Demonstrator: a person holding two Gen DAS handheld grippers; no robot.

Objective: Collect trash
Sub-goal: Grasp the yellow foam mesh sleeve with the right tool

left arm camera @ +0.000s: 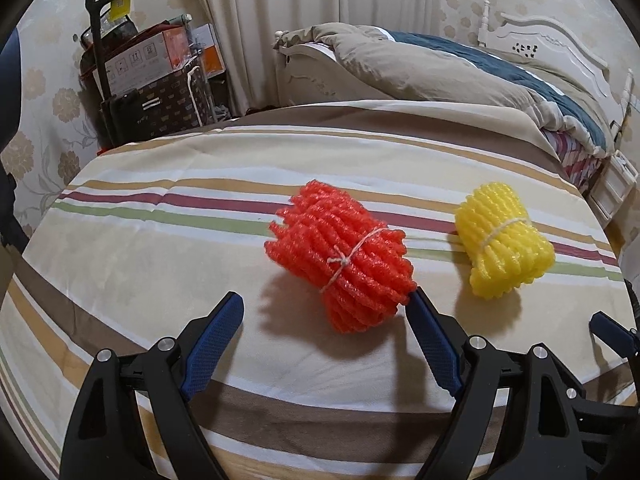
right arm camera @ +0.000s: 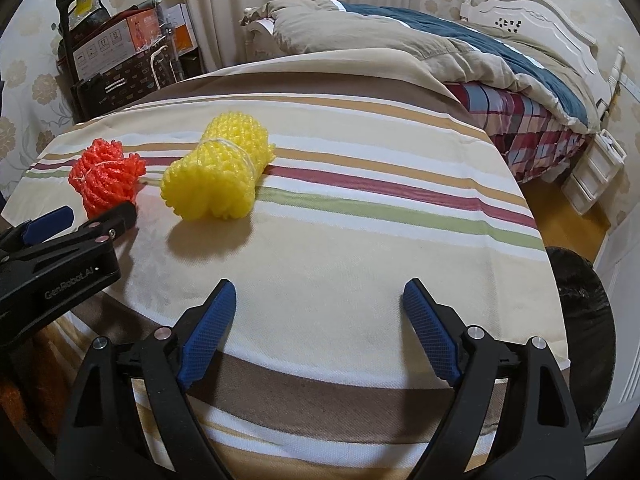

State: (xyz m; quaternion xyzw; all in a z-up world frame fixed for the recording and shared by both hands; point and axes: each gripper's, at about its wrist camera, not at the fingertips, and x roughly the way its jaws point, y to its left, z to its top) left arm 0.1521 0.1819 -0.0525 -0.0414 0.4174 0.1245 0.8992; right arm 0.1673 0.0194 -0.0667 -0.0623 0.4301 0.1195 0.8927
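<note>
Left gripper (left arm camera: 325, 303): jaws spread wide, nothing clamped; it sits low over the near part of the striped tablecloth (left arm camera: 160, 248); its right blue fingertip (left arm camera: 420, 304) is right against the near end of the orange bundle, though I cannot tell whether it truly touches; the left fingertip stands well clear of it.

Right gripper (right arm camera: 318, 292): jaws wide apart, holding nothing; only bare cloth lies between its fingers, near the front edge of the table.

Orange foam-net bundle (left arm camera: 340, 256): a roll of orange foam fruit netting tied round the middle with white string (left arm camera: 344, 260); lies on its side toward the middle of the table, its near end pointing at the left gripper.

Yellow foam-net bundle (right arm camera: 220, 176): the same sort of roll, tied with white string; lies on the cloth just beside the orange one, on its right, a small gap between them; well ahead and to the left of the right gripper.

Black bin (right arm camera: 580, 320): a dark, bag-lined round container on the floor off the table's right edge.

Bed (left arm camera: 460, 64): behind the table, with a rumpled tan and blue quilt and a white carved headboard.

Far left corner: stacked cardboard boxes (left arm camera: 152, 56) and a black hand trolley (left arm camera: 100, 40) against the wall; white curtain (left arm camera: 280, 20) beside them.
</note>
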